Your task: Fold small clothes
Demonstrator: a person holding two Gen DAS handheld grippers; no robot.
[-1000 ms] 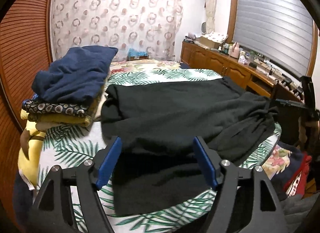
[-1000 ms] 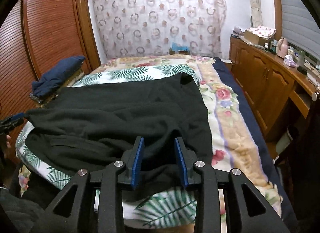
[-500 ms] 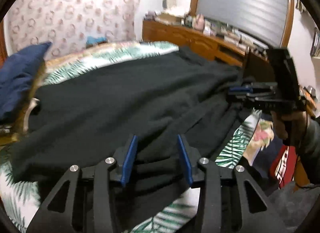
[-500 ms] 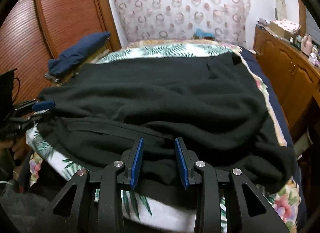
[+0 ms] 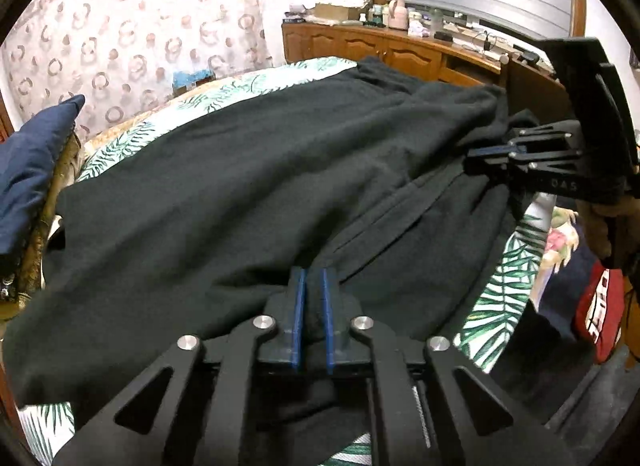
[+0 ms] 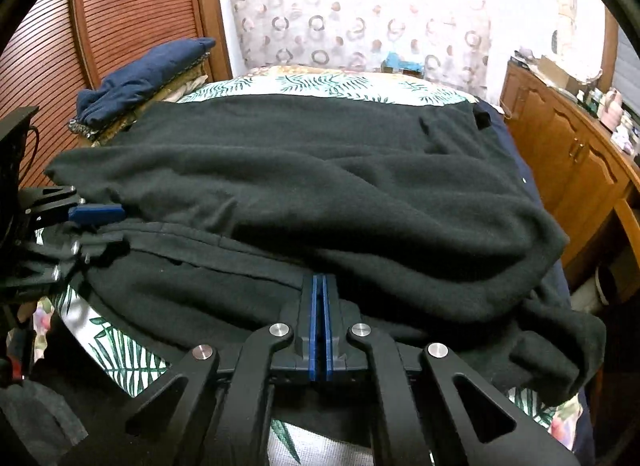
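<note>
A dark green-black fleece garment (image 5: 248,185) lies spread across the bed, also filling the right wrist view (image 6: 320,185). My left gripper (image 5: 311,278) is shut on a fold of its near edge, cloth bunched between the blue pads. My right gripper (image 6: 319,284) is shut on the garment's near hem. The right gripper also shows in the left wrist view (image 5: 504,153), clamped on the garment's right side. The left gripper shows in the right wrist view (image 6: 96,217) at the garment's left edge.
The bed has a palm-leaf sheet (image 6: 328,83). A stack of folded clothes topped by a navy piece (image 6: 148,73) sits at the bed's left. A wooden dresser (image 6: 568,153) runs along the right. A slatted wardrobe (image 6: 132,13) stands left. Red cloth (image 5: 600,306) lies off the bed.
Both grippers have closed from open onto the garment's near edge, and both have moved in closer to the cloth.
</note>
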